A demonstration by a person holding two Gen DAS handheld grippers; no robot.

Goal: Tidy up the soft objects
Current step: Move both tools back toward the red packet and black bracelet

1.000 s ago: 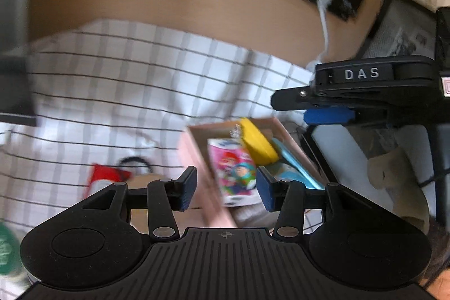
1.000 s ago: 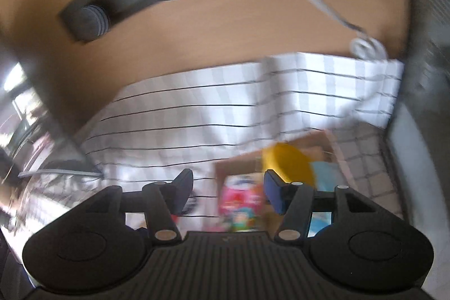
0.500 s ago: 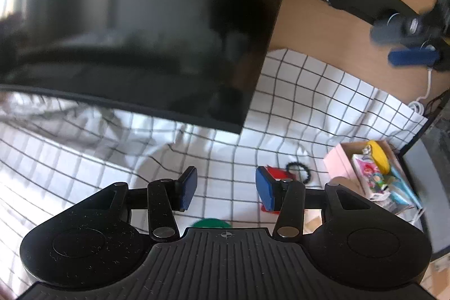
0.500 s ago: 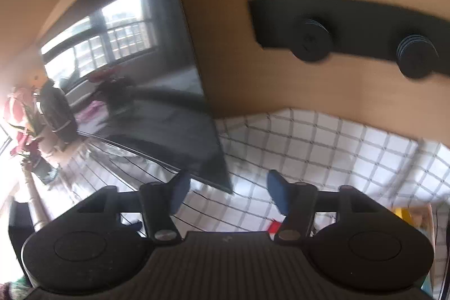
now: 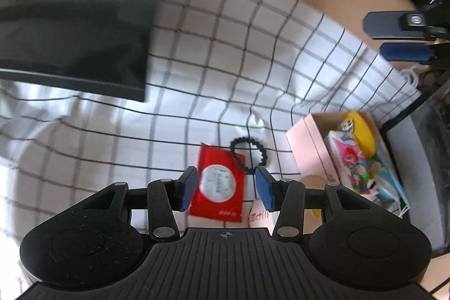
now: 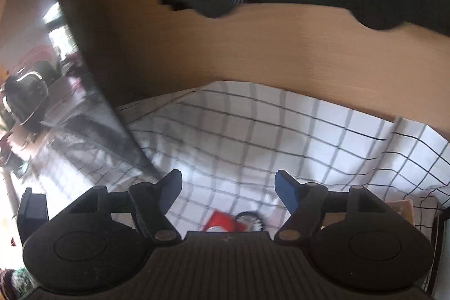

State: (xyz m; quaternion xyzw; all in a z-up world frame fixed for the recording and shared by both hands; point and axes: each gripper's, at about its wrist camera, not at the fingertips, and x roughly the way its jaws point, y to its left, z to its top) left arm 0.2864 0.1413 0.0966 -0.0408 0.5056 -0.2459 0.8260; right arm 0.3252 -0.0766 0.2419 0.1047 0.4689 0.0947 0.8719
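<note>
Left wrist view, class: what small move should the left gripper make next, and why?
Probably lower the left gripper onto the red packet. Its jaws stand open and empty with the packet seen between them, loose on the checked cloth beside the pink box.

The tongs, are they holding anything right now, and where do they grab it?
Nothing is held. The left tongs stand open above the red packet without pinching it. The right tongs have just been opening, with only the checked cloth beyond them.

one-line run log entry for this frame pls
left gripper: open over red packet | right gripper: open, empty, jaws just widened | pink box: part-filled
</note>
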